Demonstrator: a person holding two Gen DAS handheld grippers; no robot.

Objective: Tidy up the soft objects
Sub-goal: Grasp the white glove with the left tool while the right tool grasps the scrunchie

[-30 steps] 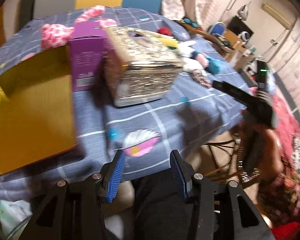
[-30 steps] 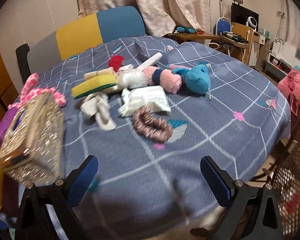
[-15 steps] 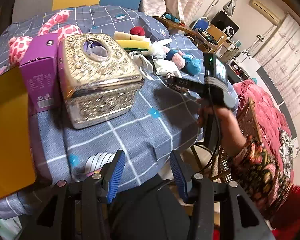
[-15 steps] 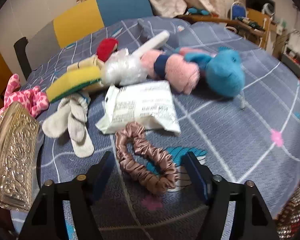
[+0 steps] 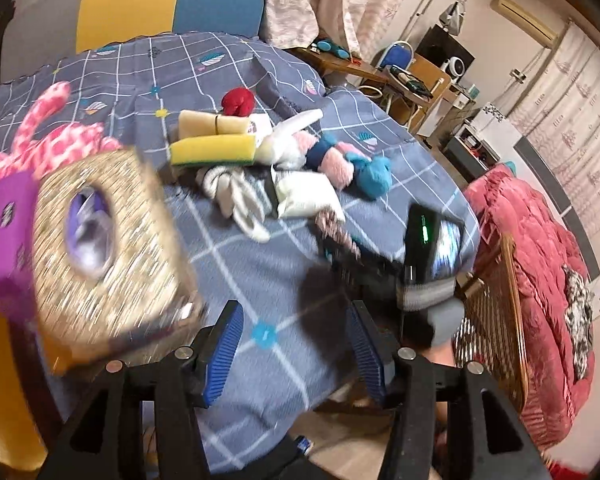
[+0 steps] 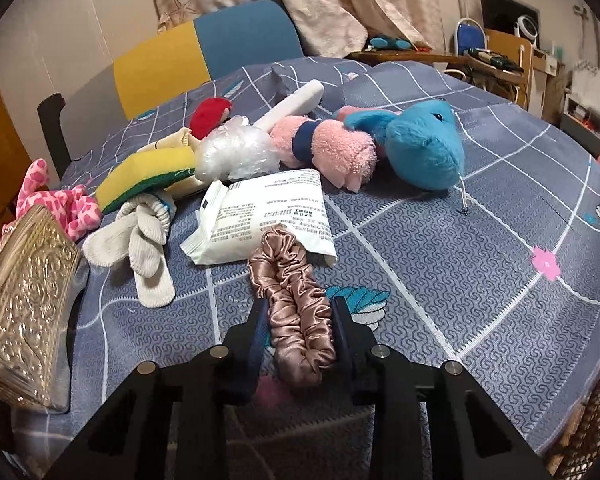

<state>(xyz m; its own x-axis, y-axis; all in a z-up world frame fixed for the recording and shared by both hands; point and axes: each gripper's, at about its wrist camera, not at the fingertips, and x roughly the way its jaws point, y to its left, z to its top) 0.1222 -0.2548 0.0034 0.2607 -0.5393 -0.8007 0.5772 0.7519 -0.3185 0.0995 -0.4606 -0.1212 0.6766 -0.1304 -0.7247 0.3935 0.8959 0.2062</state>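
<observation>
Blue-grey checked cloth covers the surface (image 6: 480,240) you are working over, and the pile of soft things sits along its far half. Half a second ago your right claw (image 6: 298,312) stood wide with the scrunchie lying loose ahead of it; now its fingers have narrowed onto both flanks of the pink satin scrunchie (image 6: 296,300), which bulges up between them. It reads as gripped, though the scrunchie looks to be resting on the cloth, with its far end touching the white packet (image 6: 260,216).

That puts the first pick at hand, I judge, with everything else unsorted. Going down in size: the embossed gold box (image 6: 24,304) at the left edge has not been touched; the blue plush toy (image 6: 424,152) and the rolled pink towel (image 6: 332,148) lie against each other at the back; the yellow-and-green sponge (image 6: 148,176) sits beside the crinkled clear bag (image 6: 236,152); the cream socks (image 6: 140,240) are sprawled just left of the packet.

Your left claw (image 5: 296,352) has swung from looking across the gold box toward the pile, and the blur says it is moving fast. It hangs half-wide above the cloth's near edge and holds nothing.

Lift the scrunchie straight up before you carry it, since satin slips and the packet may drag along.
</observation>
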